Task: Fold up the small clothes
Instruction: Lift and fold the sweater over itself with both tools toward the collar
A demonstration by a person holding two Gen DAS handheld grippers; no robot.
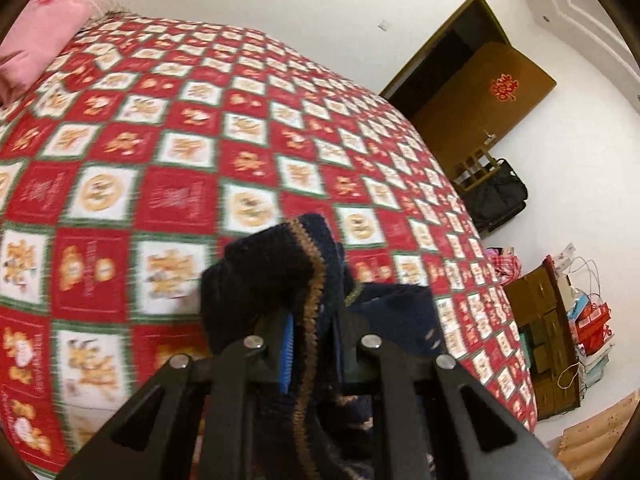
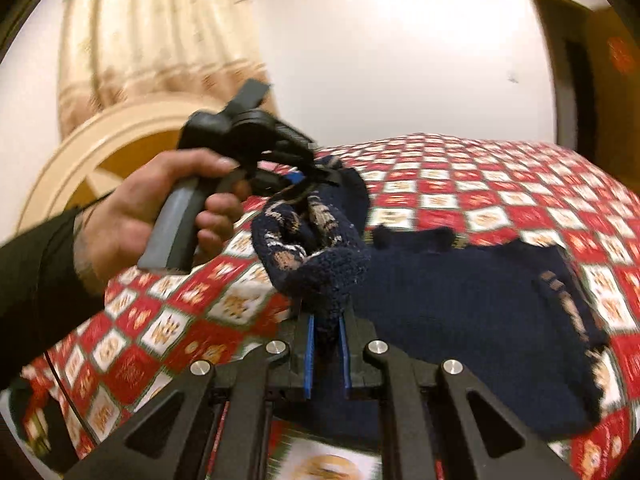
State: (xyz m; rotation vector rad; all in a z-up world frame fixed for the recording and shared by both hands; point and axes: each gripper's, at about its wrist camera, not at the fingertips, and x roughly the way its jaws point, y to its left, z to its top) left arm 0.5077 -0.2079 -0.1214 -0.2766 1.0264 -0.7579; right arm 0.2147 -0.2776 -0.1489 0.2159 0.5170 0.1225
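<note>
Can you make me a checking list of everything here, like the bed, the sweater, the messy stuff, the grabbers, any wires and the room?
Surface: bed with red checked bedspread.
Job's things: navy knit sweater, one part lifted, the rest lying on the bedspread.
Clutter: pink pillow at the bed's far corner.
Grippers: left gripper shut on sweater; right gripper shut on sweater; hand holds the left gripper.
Cables: white wires by the dresser.
Surroundings: open brown door, black bag, curtain.
</note>
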